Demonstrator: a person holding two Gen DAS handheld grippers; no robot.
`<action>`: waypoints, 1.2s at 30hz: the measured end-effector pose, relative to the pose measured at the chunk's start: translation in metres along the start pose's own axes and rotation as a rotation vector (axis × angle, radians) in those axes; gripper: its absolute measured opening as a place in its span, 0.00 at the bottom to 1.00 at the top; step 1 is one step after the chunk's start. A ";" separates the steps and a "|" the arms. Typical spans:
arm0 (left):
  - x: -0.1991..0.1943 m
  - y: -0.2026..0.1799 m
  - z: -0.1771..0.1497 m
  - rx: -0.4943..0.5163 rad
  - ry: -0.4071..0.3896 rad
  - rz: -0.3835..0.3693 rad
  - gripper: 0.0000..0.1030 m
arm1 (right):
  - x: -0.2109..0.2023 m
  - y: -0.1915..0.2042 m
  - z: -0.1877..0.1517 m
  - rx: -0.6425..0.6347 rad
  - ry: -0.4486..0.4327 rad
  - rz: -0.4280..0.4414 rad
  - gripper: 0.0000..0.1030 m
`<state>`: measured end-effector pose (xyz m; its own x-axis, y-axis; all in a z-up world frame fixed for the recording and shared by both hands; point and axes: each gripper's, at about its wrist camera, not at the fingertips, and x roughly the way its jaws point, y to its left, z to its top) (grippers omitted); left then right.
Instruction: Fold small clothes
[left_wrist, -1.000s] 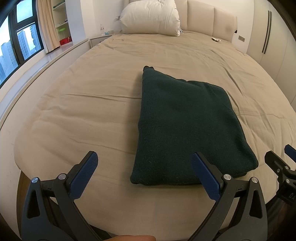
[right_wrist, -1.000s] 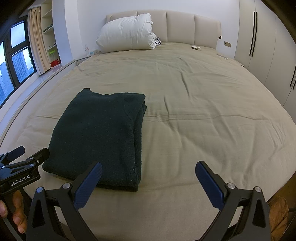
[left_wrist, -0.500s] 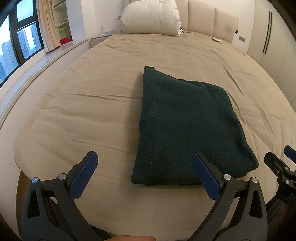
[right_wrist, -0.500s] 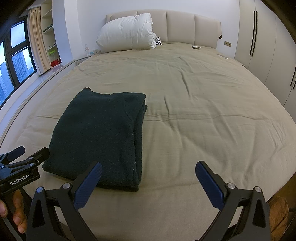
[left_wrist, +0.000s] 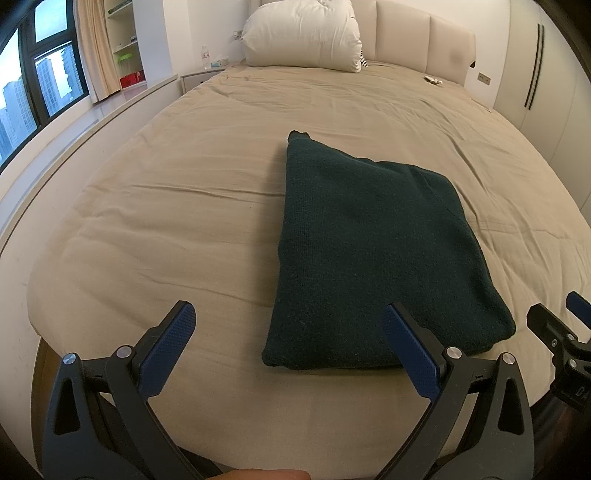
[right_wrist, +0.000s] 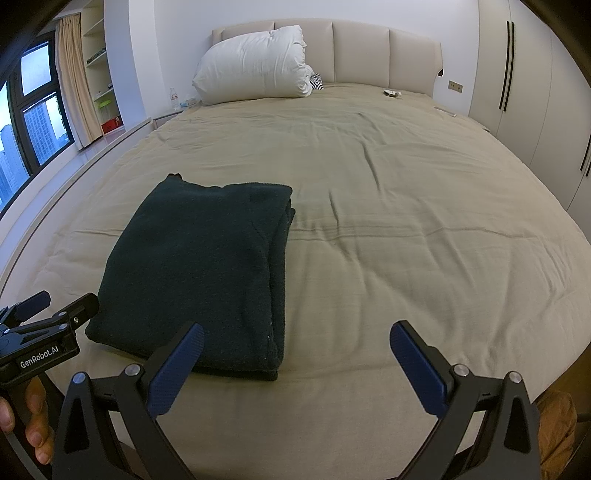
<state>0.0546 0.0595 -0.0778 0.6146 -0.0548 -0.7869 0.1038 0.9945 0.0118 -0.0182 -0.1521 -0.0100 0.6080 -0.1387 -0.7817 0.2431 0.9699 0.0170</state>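
Observation:
A dark green knitted garment (left_wrist: 373, 254) lies folded into a flat rectangle on the beige bed (left_wrist: 177, 206). In the right wrist view the garment (right_wrist: 207, 273) sits at the lower left. My left gripper (left_wrist: 288, 347) is open and empty, held over the near edge of the bed just in front of the garment. My right gripper (right_wrist: 295, 358) is open and empty, to the right of the garment's near corner. Neither gripper touches the cloth. The left gripper also shows at the left edge of the right wrist view (right_wrist: 48, 314).
A white pillow (right_wrist: 255, 66) leans on the padded headboard (right_wrist: 388, 55) at the far end. A window (left_wrist: 37, 81) and shelves are on the left, wardrobe doors (right_wrist: 517, 74) on the right. A small object (right_wrist: 392, 93) lies near the headboard.

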 end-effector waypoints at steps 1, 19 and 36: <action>0.000 0.000 0.000 0.000 0.000 0.000 1.00 | 0.000 0.000 0.000 0.000 -0.001 0.000 1.00; -0.001 0.001 -0.002 -0.004 0.003 0.001 1.00 | -0.001 0.000 -0.002 0.001 0.000 0.000 1.00; -0.003 0.002 -0.005 -0.011 0.006 -0.002 1.00 | 0.000 -0.001 0.000 0.001 0.002 0.002 1.00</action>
<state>0.0492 0.0617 -0.0786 0.6099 -0.0564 -0.7905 0.0967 0.9953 0.0036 -0.0185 -0.1533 -0.0099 0.6071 -0.1362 -0.7828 0.2425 0.9700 0.0194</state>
